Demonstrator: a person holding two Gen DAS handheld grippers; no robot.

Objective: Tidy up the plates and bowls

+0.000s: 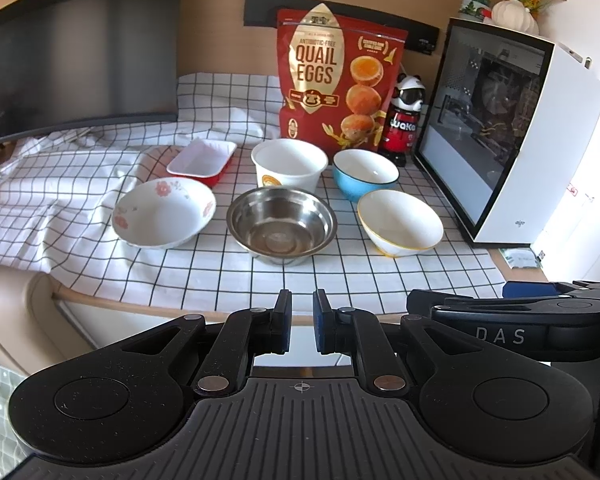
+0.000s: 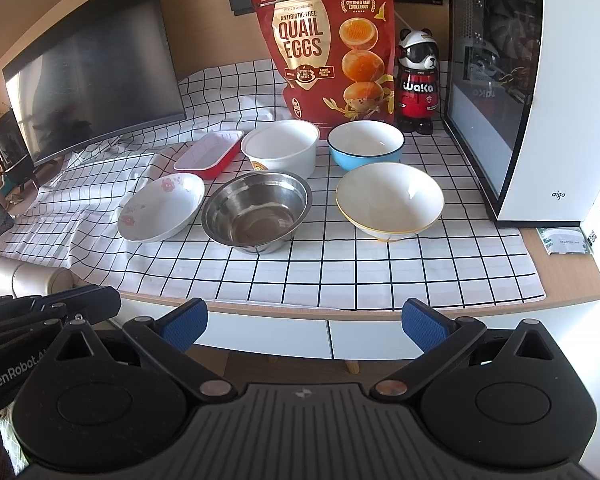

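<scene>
Six dishes stand on the checked cloth. Front row: a floral plate (image 1: pixel 164 212) (image 2: pixel 162 206), a steel bowl (image 1: pixel 282 226) (image 2: pixel 257 212), a white bowl with a yellow rim (image 1: pixel 400 222) (image 2: pixel 390 202). Back row: a red rectangular dish (image 1: pixel 202 160) (image 2: pixel 210 152), a white tub (image 1: pixel 289 164) (image 2: pixel 280 150), a blue bowl (image 1: pixel 365 174) (image 2: pixel 366 144). My left gripper (image 1: pixel 302 322) hangs off the table's front edge, shut with nothing between its pads. My right gripper (image 2: pixel 304 324) is open and empty, also short of the front edge, and shows in the left wrist view (image 1: pixel 512 316).
A red quail-egg bag (image 1: pixel 340 80) (image 2: pixel 328 52) and a panda bottle (image 1: pixel 405 120) (image 2: pixel 418 80) stand behind the dishes. A white PC case (image 1: pixel 512 136) (image 2: pixel 540 92) blocks the right side, a dark monitor (image 1: pixel 80 68) (image 2: pixel 96 84) the left. The cloth (image 2: pixel 380 276) is rumpled at left.
</scene>
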